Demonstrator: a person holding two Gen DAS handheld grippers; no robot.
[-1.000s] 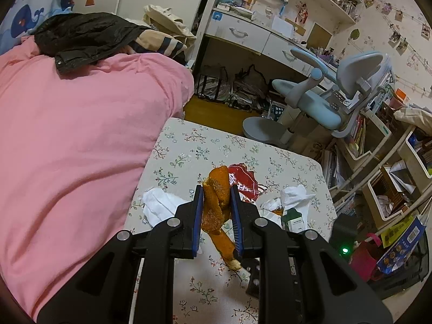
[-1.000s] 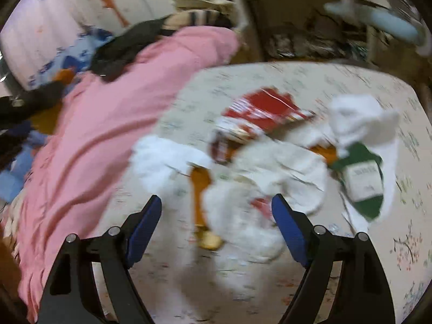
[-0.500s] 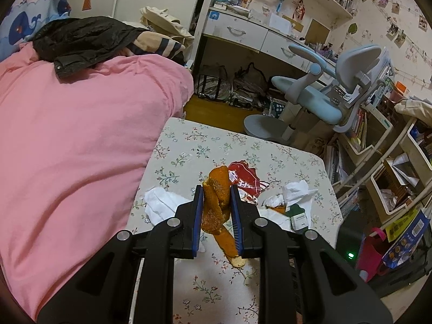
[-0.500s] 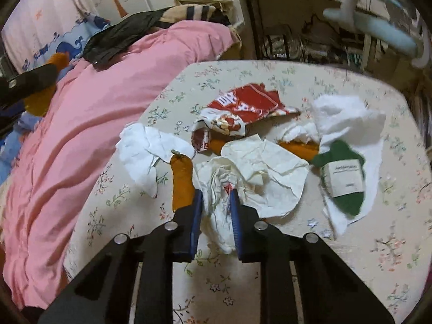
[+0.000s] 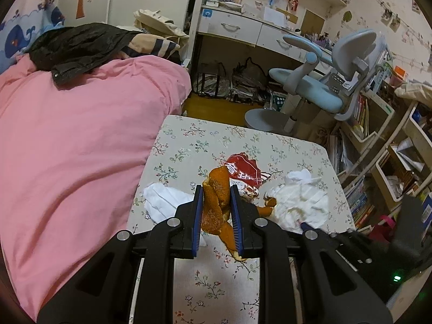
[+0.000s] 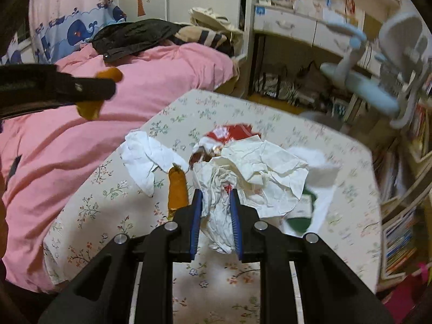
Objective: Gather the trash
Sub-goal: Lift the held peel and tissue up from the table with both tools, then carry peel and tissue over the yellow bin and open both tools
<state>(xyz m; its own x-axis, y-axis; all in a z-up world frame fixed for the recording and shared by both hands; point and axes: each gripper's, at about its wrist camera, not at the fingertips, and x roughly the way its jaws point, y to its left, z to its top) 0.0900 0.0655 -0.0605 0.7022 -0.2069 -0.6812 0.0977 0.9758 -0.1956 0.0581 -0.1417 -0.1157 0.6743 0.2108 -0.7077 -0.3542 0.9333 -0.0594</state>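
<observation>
Carefully, we lift: left gripper (image 5: 216, 205) clamps orange peel (image 5: 214, 205), right gripper (image 6: 215, 210) pinches crumpled tissue (image 6: 221, 208) (wrapper (image 6: 235, 132) at twelve o'clock), both squeezed firmly.

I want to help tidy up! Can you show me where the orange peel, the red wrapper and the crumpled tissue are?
orange peel (image 5: 214, 205): left wrist view, its middle, between the fingers.
red wrapper (image 5: 243, 171): left wrist view, its printed red face.
crumpled tissue (image 6: 217, 202): right wrist view, the part pinched between the fingers.
</observation>
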